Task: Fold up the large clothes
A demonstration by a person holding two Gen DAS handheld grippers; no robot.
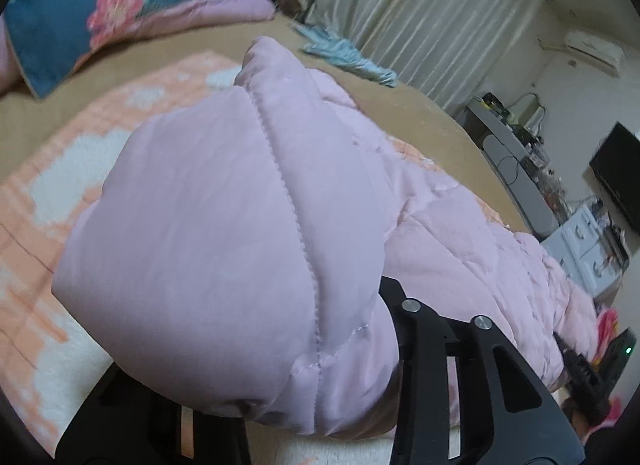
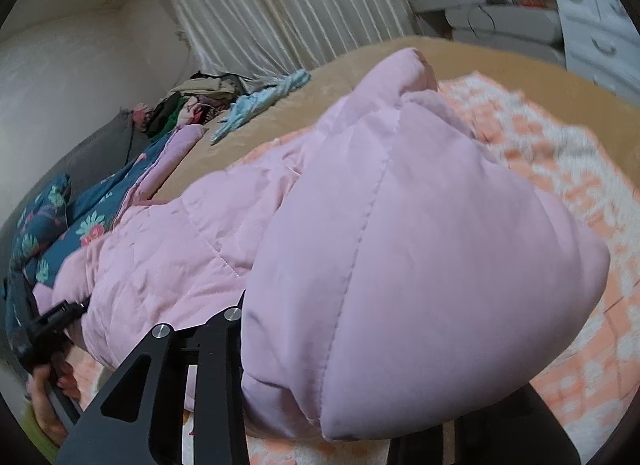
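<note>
Left wrist view: we read no brand or writing. The left gripper (image 1: 280, 405) has its 2 fingers clamped on a puffy fold of the pink quilted jacket (image 1: 224, 225), lifted over the peach-and-white blanket (image 1: 60, 193) on the bed.

Right wrist view: no lettering here either. The right gripper (image 2: 320, 405) is clamped on another fold of the pink quilted jacket (image 2: 400, 245); fabric hides the fingertips.

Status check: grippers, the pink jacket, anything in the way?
Left gripper and right gripper both shut on pink jacket, one end each. Jacket bunched over both, rest trailing on bed. Nothing blocking.
</note>
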